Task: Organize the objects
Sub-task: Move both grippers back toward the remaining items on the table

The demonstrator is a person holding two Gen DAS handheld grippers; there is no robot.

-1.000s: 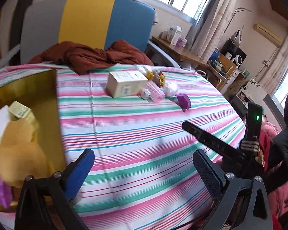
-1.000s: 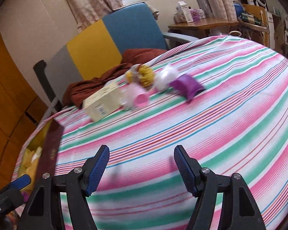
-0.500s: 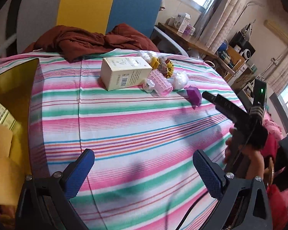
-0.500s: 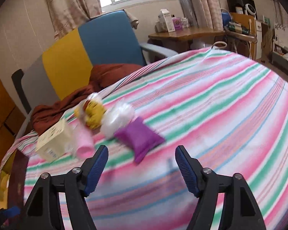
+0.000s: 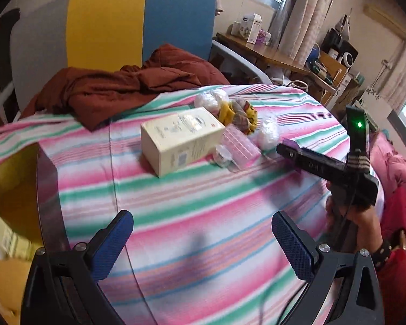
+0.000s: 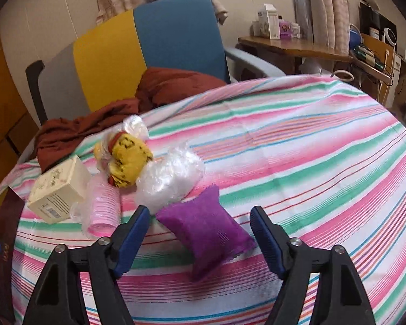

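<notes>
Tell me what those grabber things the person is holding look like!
Each hand-held gripper has two black frame arms with silver screws and blue, bumpy rubber fingertip pads: see the left hand-held gripper and the right hand-held gripper. From the left camera, the right one is a long black bar with faint lettering, a little green light and a thin black cable. The person's hand has a red sleeve.

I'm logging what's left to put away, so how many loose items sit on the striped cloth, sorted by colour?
Purple: 1, the purple pouch
Cream: 1, the cream box
Pink: 1, the pink ribbed case
Yellow: 1, the yellow patterned bundle
White or clear: 3, two white plastic wads and a small clear piece
Total: 7
</notes>
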